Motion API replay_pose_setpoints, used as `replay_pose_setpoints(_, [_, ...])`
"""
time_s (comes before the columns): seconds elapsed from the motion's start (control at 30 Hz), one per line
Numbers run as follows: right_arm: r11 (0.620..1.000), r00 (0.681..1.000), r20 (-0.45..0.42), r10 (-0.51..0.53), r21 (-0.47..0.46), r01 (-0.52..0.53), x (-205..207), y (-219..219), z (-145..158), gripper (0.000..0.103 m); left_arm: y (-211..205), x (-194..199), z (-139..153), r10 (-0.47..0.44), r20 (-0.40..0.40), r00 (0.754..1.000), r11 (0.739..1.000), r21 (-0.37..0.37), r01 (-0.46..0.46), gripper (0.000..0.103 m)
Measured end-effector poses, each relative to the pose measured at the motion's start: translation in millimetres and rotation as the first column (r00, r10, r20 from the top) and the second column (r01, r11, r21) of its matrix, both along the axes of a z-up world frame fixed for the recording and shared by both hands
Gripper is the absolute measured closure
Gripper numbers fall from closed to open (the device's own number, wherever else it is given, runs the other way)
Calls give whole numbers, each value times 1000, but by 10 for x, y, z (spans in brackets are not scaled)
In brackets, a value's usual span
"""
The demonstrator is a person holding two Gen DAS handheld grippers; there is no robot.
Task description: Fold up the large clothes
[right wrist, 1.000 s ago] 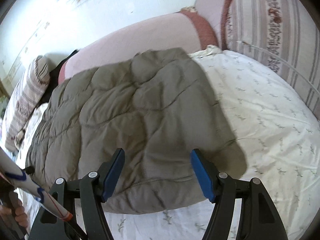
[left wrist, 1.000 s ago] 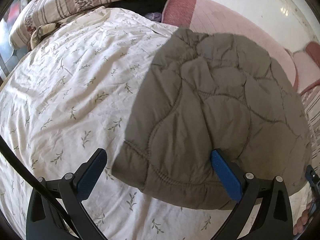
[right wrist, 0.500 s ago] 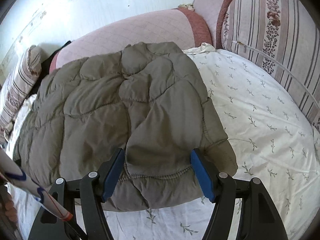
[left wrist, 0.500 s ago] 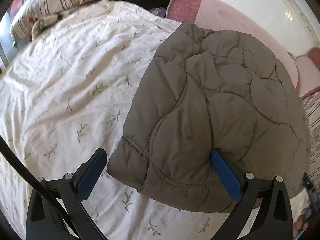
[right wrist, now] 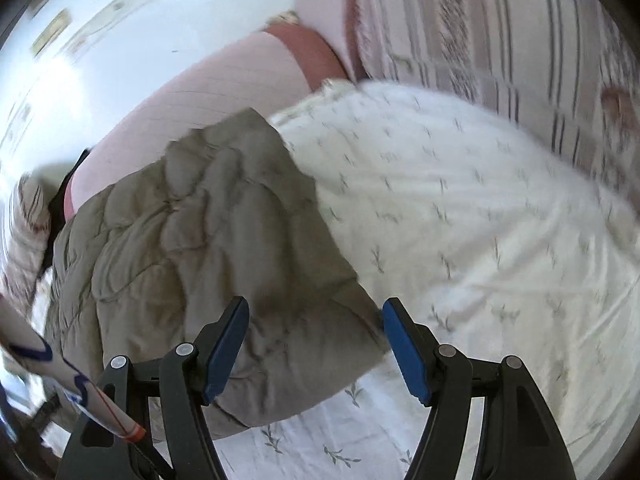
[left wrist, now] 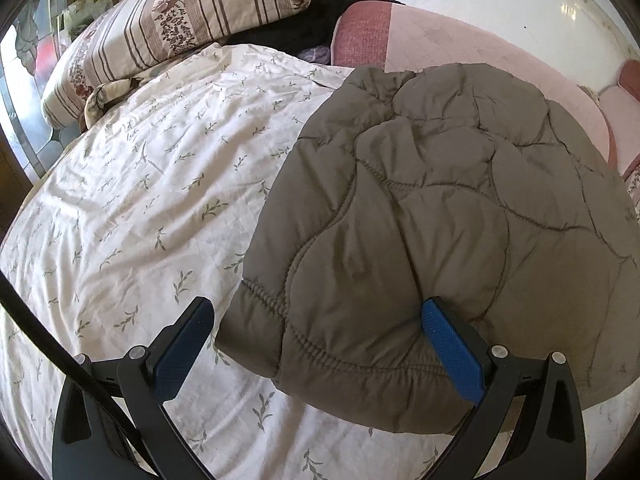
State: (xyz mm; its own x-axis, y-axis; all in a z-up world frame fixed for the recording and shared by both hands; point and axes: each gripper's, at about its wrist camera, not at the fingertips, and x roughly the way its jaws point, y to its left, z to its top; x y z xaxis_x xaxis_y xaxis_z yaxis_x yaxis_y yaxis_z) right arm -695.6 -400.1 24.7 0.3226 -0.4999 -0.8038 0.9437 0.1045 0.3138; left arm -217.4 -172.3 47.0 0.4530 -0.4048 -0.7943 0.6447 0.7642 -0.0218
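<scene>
Seemingly mid-fold | quilted grey jacket [left wrist: 440, 240] lies doubled on the bedsheet [left wrist: 140, 200] | left gripper [left wrist: 320, 352] fingers spread, hem between, unpinched | right gripper [right wrist: 316, 352] likewise wide, jacket corner between | further folds likely remain

home bedroom: sheeted bed [left wrist: 152, 184], striped pillows [left wrist: 180, 20]

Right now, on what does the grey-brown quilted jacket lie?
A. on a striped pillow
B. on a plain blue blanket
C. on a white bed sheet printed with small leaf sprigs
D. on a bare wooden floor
C: in both wrist views the quilted jacket rests on the white leaf-print sheet, while the striped pillow lies apart at the far side of the bed.
</scene>
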Motion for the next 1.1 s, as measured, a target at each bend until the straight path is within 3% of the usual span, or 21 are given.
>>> replay_pose_setpoints(0.2, [999,995,99,-30,43,25,-119,-44,-75,27,-7,3,-4,8,14,1000,1000,-2,-8,0])
replay_pose_setpoints(0.57, [991,986,144,-78,123,61,-195,-95,-246,23,-35,-24,-10,13,22,1000,1000,-1,-13,0])
replay_pose_setpoints(0.97, [985,978,186,-94,162,64,-199,-133,-367,18,-45,-62,-20,18,49,999,1000,4,-18,0])
replay_pose_setpoints(1.1, [988,982,164,-92,142,68,-180,-121,-309,18,-48,-77,-21,17,58,998,1000,7,-17,0])
